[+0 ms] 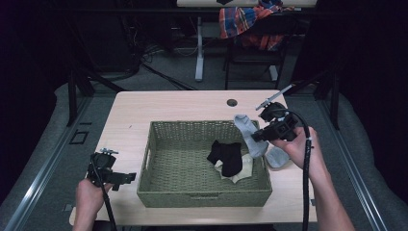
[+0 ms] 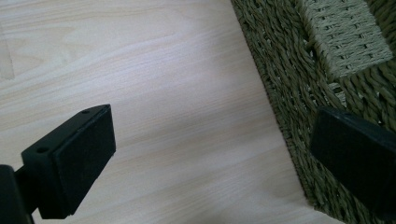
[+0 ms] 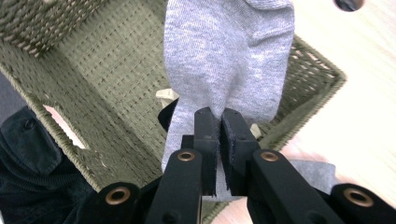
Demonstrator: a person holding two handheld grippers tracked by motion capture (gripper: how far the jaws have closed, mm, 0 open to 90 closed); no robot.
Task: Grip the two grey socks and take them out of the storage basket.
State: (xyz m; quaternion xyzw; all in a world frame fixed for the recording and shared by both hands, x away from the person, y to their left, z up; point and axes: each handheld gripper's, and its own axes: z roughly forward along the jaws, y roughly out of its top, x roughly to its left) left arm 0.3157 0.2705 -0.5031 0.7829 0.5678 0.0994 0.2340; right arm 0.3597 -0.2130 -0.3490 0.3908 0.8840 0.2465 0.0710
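A grey sock point(image 1: 248, 134) point(image 3: 227, 60) hangs over the right rim of the woven basket point(image 1: 159, 192) point(image 3: 84, 79), pinched between the jaws of my right gripper point(image 1: 260, 136) point(image 3: 220, 116), which is shut on it. A second grey sock point(image 1: 277, 157) lies on the table just right of the basket. Inside the basket lie a black sock point(image 1: 226, 156) and a cream one point(image 1: 243, 168) under it. My left gripper point(image 1: 129, 178) point(image 2: 210, 154) stands open low over the table, left of the basket's wall point(image 2: 299, 93), nothing between its jaws.
The light wooden table point(image 1: 168, 103) point(image 2: 163, 93) has bare room behind and left of the basket. A cable hole point(image 1: 232, 102) sits near its far edge. A chair with a plaid cloth point(image 1: 245, 21) stands beyond the table.
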